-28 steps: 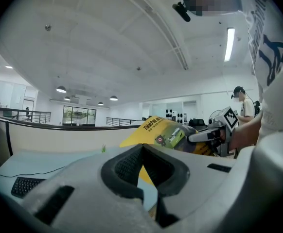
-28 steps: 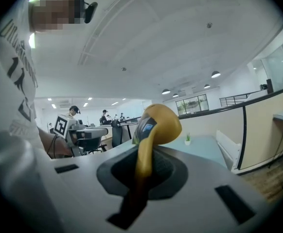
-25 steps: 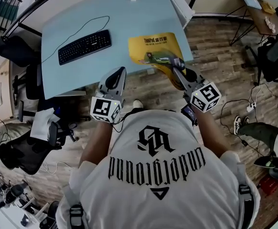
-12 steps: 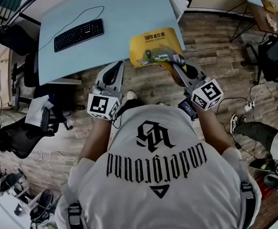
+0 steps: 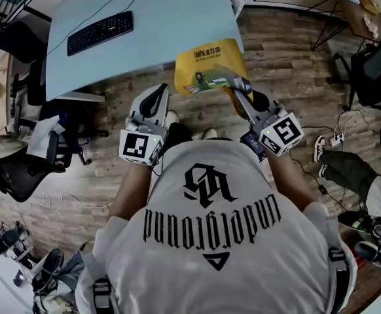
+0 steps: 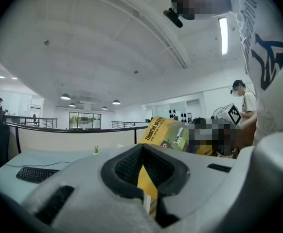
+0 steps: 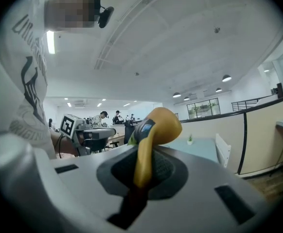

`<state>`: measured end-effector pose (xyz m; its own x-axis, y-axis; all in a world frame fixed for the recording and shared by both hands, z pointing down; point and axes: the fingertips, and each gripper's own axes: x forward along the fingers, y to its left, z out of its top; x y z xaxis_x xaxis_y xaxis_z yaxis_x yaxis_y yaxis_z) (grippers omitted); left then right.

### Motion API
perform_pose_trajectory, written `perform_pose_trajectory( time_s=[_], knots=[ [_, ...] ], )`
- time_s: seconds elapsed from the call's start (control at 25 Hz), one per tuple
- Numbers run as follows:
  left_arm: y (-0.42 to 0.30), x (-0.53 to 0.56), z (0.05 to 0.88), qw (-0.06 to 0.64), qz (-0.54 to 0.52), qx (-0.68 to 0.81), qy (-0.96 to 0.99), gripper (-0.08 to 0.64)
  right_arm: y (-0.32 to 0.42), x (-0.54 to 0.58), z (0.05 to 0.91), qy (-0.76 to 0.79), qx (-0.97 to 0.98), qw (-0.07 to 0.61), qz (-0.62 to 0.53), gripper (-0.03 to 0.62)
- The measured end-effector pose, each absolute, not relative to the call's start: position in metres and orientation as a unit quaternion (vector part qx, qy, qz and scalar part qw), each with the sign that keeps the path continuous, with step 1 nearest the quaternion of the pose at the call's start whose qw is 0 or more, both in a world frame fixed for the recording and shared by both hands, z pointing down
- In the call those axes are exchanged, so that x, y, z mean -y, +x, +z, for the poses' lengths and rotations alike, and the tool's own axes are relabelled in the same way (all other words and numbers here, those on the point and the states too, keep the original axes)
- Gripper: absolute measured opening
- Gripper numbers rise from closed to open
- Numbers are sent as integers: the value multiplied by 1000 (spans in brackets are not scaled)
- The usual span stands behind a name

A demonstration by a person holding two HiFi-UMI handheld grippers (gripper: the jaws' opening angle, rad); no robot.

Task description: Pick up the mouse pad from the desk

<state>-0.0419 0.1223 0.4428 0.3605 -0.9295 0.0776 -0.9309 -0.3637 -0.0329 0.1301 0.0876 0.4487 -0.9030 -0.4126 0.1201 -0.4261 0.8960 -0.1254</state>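
Head view has the floppy yellow rectangular printed mouse pad (image 5: 207, 67) already clear of the pale blue desk surface (image 5: 164, 25), hanging over the wood-plank floor (image 5: 282, 51) with its near edge pinched in the jaws of the right gripper (image 5: 237, 87), while the jaws of the left gripper (image 5: 157, 97) are pressed together on nothing that I can name. By my reading the pick-up itself is done, so the next move calls only for a firm pinch and a level hand (the pad curls over above the jaws in the right gripper view). It reaches away from the person toward the desk, printed face up, its long axis seemingly running across the view
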Motion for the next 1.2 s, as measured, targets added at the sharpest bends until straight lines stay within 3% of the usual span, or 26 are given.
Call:
perform_pose_trajectory(
  time_s=[1.2],
  knots=[
    [-31,-154,432,7,28,586,810,8,152,-120,438,215,975,29,46,25]
  ],
)
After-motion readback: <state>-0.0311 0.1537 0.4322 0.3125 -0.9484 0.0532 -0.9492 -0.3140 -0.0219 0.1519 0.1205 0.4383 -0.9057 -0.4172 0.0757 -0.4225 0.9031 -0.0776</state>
